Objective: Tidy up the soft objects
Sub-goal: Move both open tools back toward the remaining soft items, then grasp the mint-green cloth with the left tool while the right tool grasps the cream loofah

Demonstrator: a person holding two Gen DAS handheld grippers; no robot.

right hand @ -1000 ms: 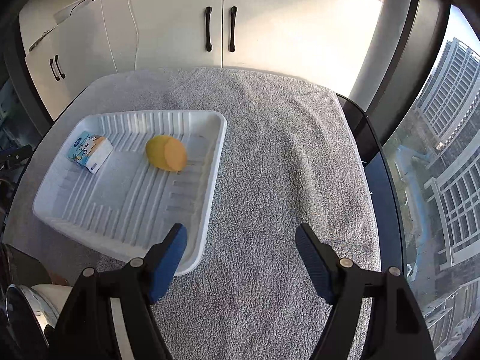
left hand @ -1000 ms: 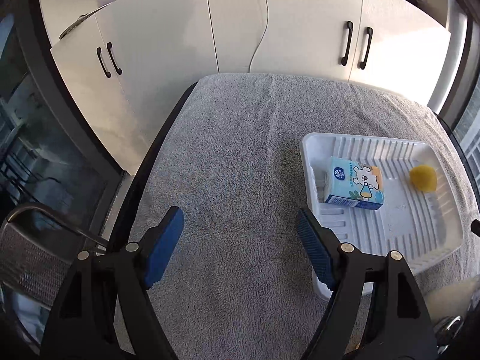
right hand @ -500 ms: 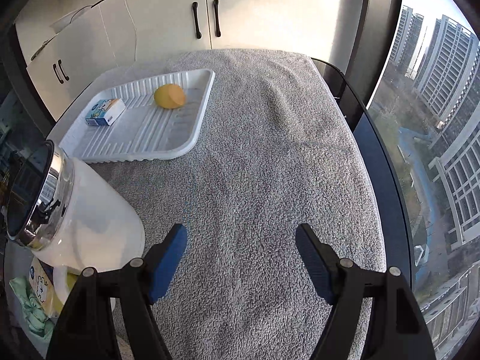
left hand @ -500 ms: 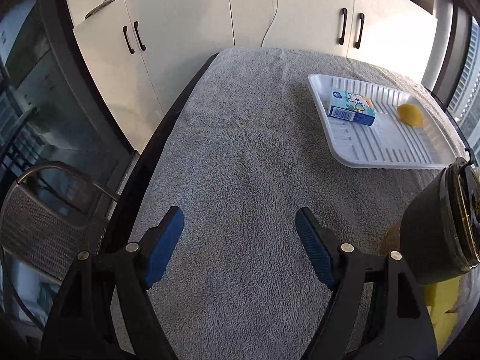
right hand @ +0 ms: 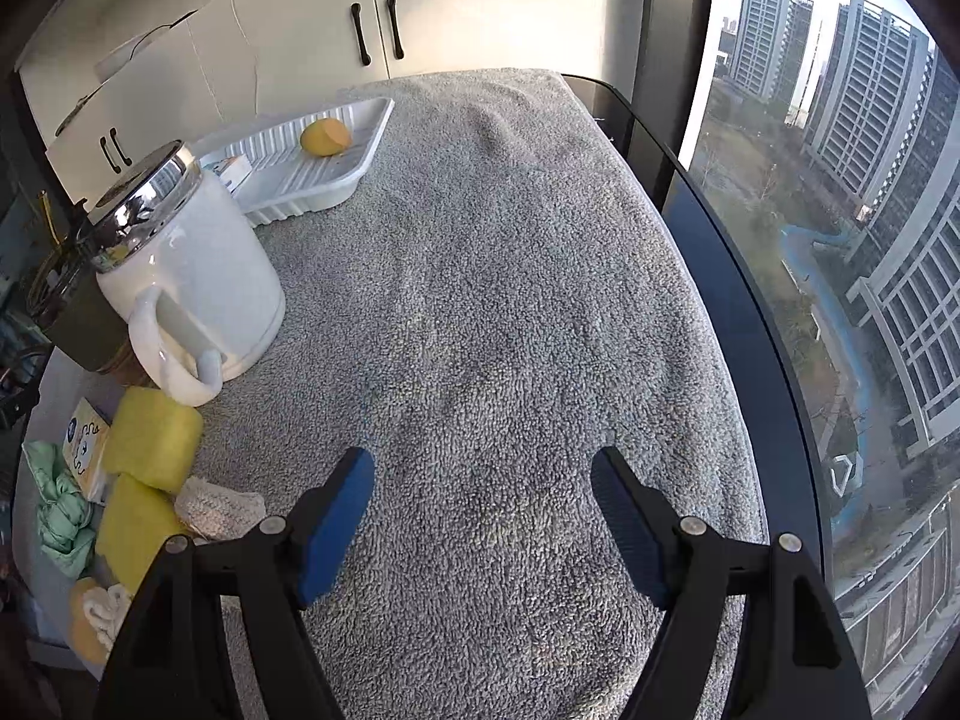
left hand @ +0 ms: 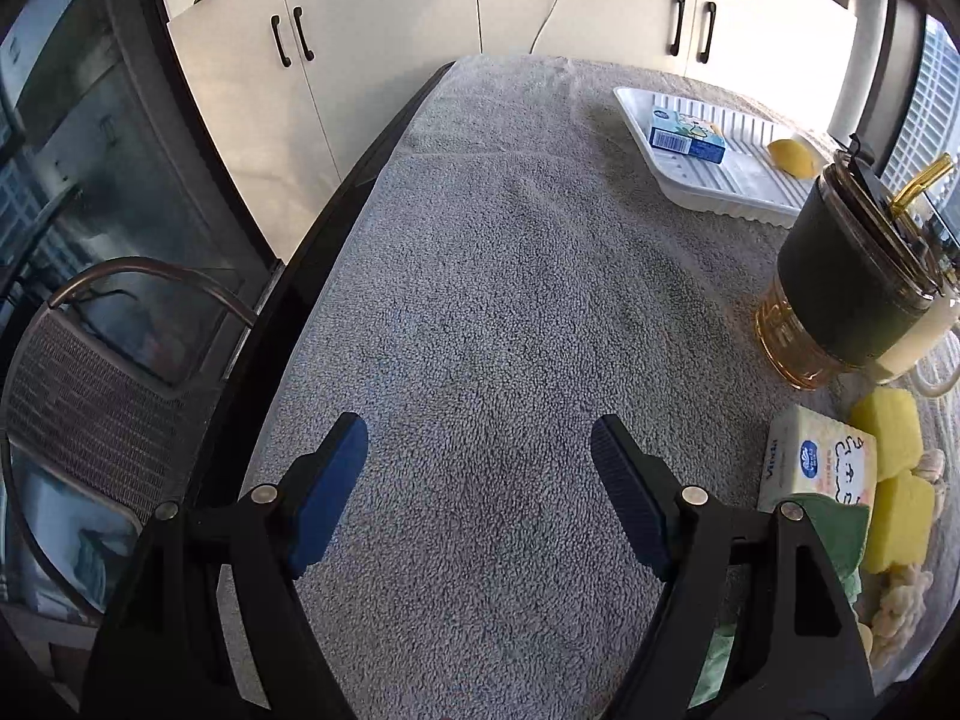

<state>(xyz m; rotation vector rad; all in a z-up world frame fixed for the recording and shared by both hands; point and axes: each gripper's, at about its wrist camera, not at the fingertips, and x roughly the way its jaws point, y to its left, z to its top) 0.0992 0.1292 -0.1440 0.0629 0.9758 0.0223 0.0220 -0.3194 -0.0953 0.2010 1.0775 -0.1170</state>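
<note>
Ahead of both claws lies bare grey towel (left hand: 510,300) over the bench. Left claw (left hand: 480,480) is wide apart, nothing btwn its blue pads; right claw (right hand: 483,504) likewise wide and empty, hovering over the towel.

Far ahead-right of the left claw sits the white tray (left hand: 714,180), w/ a blue tissue pack (left hand: 687,132) and a yellow round sponge (left hand: 792,156) already in it, so that's prob the sorting spot. Just right of the left claw is the unsorted heap: cream tissue pack (left hand: 816,462), yellow sponge blocks (left hand: 888,438), green cloth (left hand: 840,534), knitted bits. From the right claw's side the same heap is low-left: sponge blocks (right hand: 153,441), green cloth (right hand: 60,516), woven pad (right hand: 216,507).

Btwn heap and tray stand hard items: a dark tumbler (left hand: 846,294) and a white jug (right hand: 186,276), touching or nearly so. Prob not part of the sort, but they block the straight path to the tray, so a lift over or around looks needed. Next pick seems to be from the heap.
</note>
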